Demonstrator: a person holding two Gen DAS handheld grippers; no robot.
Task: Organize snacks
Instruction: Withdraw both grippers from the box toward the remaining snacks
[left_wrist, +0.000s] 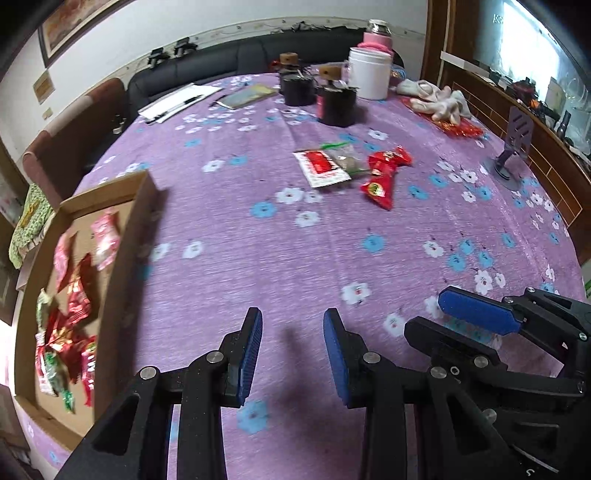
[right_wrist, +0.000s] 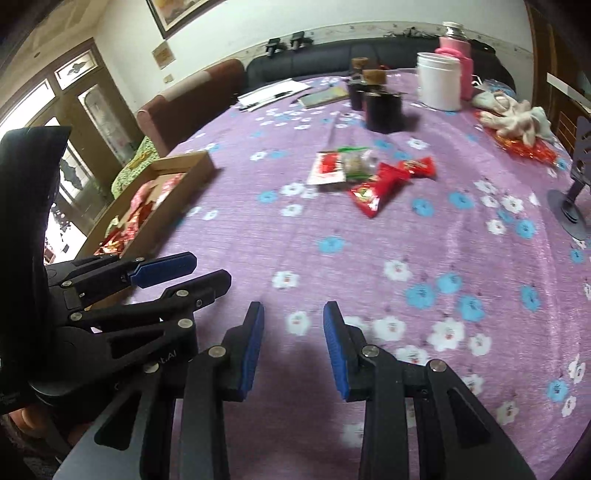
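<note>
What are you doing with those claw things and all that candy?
A person is tidying snacks with a claw in each hand. The left claw and the right claw are both empty, jaws a little apart, held over the purple flowered tablecloth. Many snack packets already lie in the cardboard box at the left. A few are still out on the cloth: a white and red packet, a clear packet and red wrappers.

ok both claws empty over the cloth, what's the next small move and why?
Probably carry the right claw forward to the red packet in the loose pile mid-table. Both claws stand apart with nothing between them, the cardboard box already holds many snacks, and these few still lie outside it.
</note>
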